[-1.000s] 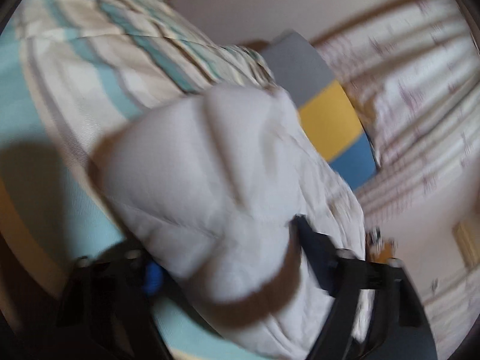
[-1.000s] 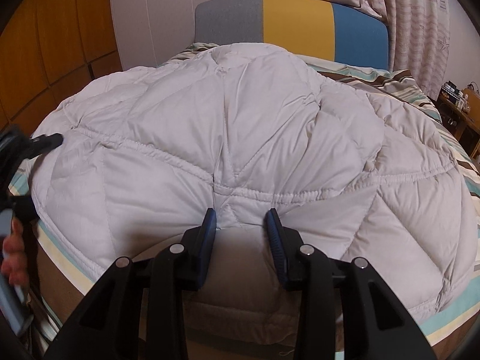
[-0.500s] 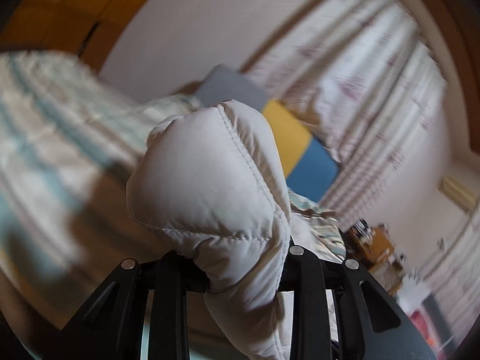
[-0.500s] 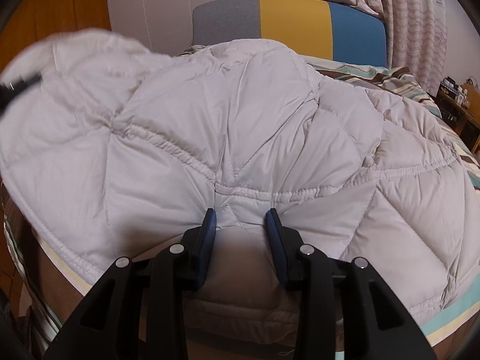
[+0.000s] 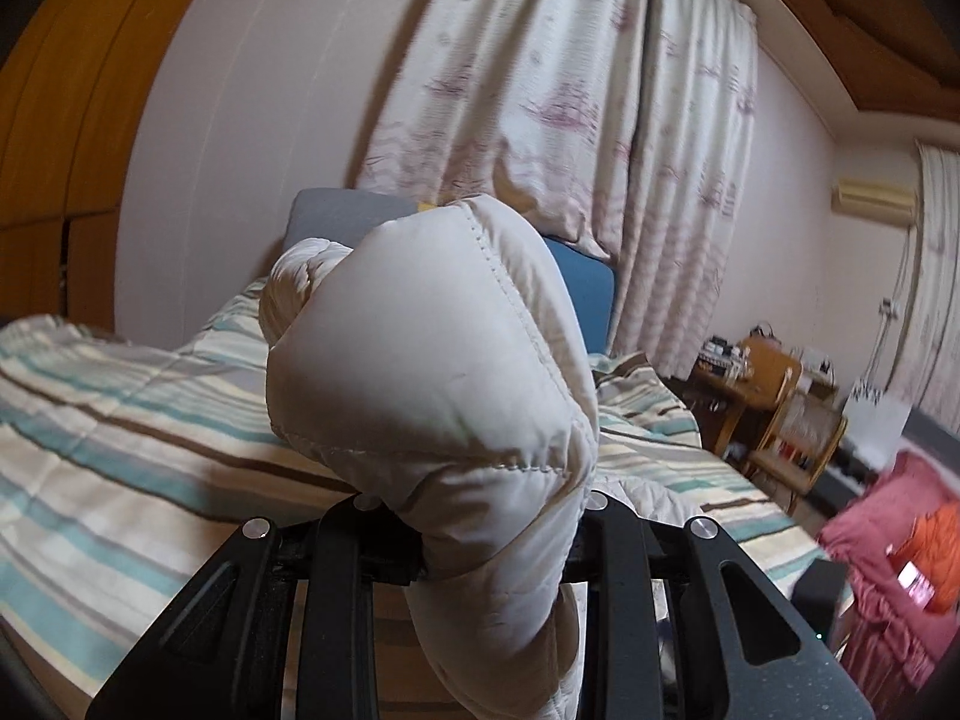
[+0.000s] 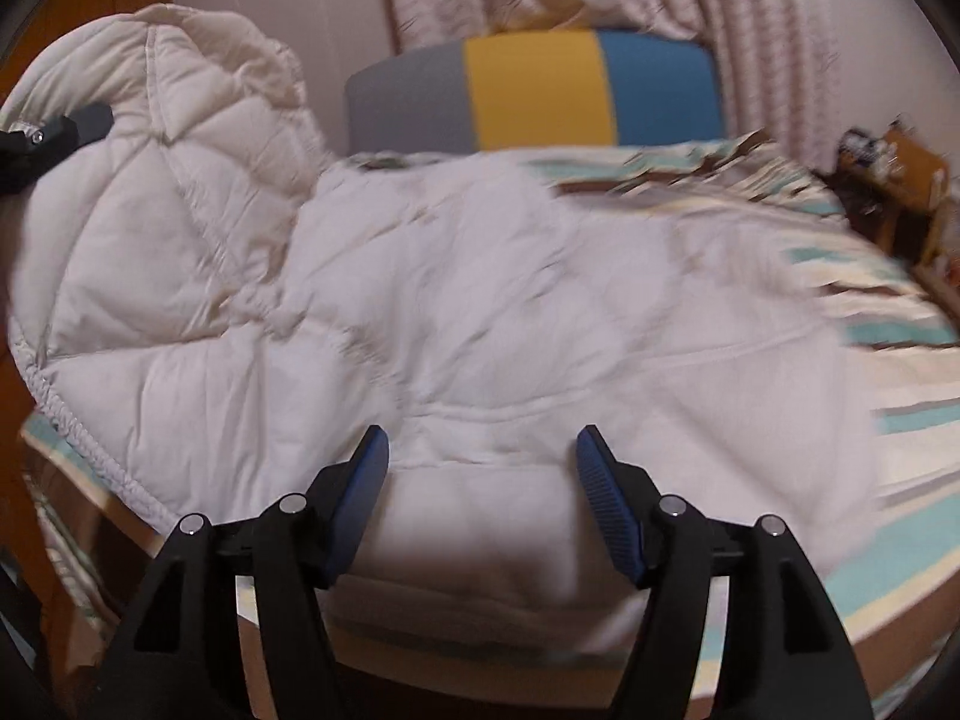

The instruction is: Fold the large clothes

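- The left gripper [image 5: 492,546] has its fingers clamped on a bunched fold of the white quilted jacket [image 5: 432,360]; the fold bulges up ahead of the fingers and hangs down between them.
- The right gripper [image 6: 483,504] has its blue-padded fingers [image 6: 360,498] spreading apart; the jacket's near edge lies between and just beyond them, and the pads do not press on it.
- From the right wrist view, the jacket [image 6: 480,312] is spread across the striped bed [image 6: 900,408] ahead of the fingers, its left part raised where the left gripper [image 6: 72,126] holds it.
- Beyond the jacket stands a grey, yellow and blue headboard [image 6: 540,90], with curtains [image 5: 570,90] behind it.
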{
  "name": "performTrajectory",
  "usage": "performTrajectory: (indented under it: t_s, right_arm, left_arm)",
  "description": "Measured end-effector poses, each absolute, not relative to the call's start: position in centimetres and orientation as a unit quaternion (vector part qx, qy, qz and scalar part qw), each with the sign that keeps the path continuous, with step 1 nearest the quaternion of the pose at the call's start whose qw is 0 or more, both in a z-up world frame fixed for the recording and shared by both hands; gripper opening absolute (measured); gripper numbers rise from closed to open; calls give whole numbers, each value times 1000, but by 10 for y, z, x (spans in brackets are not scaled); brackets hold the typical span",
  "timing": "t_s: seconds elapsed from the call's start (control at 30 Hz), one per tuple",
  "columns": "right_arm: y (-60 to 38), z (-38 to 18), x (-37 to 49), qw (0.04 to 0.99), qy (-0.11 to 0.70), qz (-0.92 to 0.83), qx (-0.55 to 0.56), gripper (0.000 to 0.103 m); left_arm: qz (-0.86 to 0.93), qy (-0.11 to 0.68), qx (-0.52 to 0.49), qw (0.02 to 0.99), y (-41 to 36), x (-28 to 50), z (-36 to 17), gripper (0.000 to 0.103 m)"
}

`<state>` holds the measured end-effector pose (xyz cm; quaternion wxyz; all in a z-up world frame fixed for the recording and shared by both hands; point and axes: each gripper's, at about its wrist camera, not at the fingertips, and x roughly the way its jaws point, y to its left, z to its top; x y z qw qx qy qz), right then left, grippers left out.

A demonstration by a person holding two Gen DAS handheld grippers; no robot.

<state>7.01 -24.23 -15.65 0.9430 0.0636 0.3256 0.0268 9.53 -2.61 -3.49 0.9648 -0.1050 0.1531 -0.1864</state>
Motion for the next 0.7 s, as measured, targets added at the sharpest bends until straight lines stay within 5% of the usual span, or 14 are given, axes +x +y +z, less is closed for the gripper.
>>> performTrajectory:
  t_s: [0.37, 0.7]
  right_arm:
    - [-367, -141, 30, 918, 327, -152, 167, 66]
    - [-408, -143, 13, 898, 348, -245, 115, 66]
  left_arm:
    - [-216, 150, -33, 964, -79, 93, -26, 29]
    - [-265, 156, 20, 951, -140, 90, -31, 30]
